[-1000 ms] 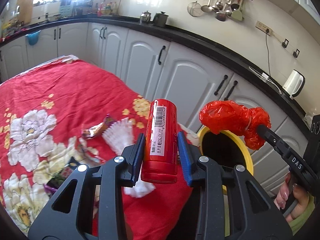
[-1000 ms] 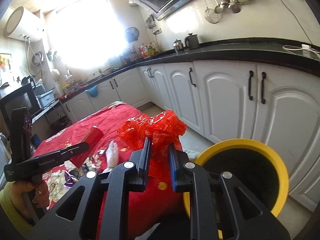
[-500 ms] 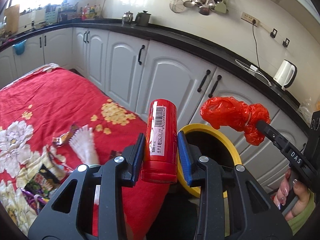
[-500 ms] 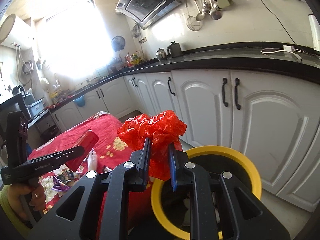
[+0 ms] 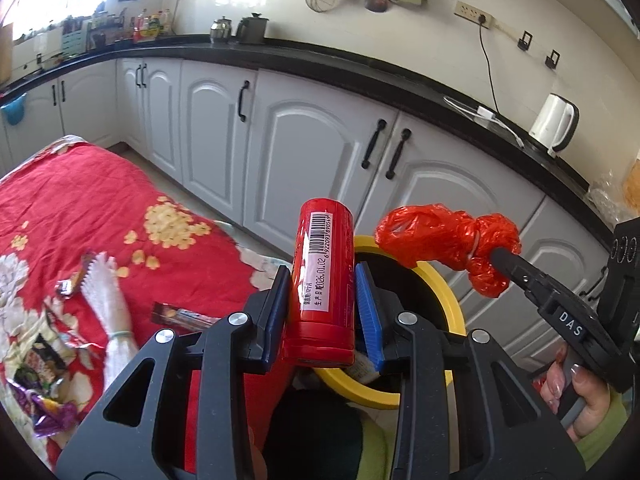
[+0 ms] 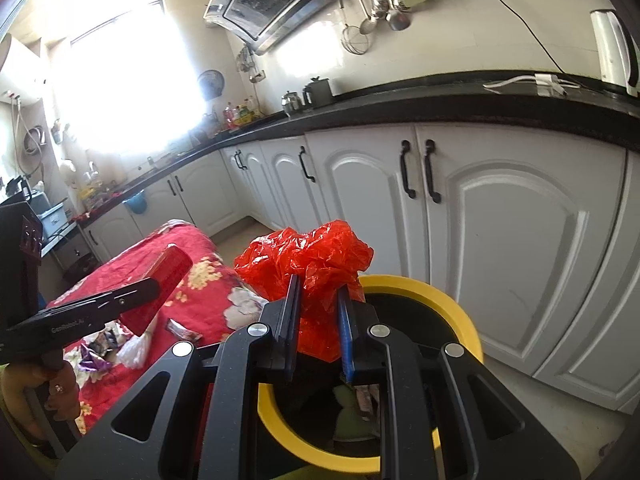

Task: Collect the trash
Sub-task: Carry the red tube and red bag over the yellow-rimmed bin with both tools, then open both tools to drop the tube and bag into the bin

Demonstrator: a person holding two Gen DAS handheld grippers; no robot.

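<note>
So both tongs are loaded right now. The left tongs (image 5: 323, 312) are clamped on a red can (image 5: 325, 280) that stands nearly upright, long axis pointing up and away. The right tongs (image 6: 318, 328) are squeezed on a crumpled red plastic bag (image 6: 308, 264). The yellow-rimmed bin (image 6: 460, 312) sits just below and ahead of both. The bag looks more squarely over the opening; the can hangs at the near rim, table side. I'd guess the bag drops first. More wrappers (image 5: 180, 316) lie on the table (image 5: 80, 192) beyond.
</note>
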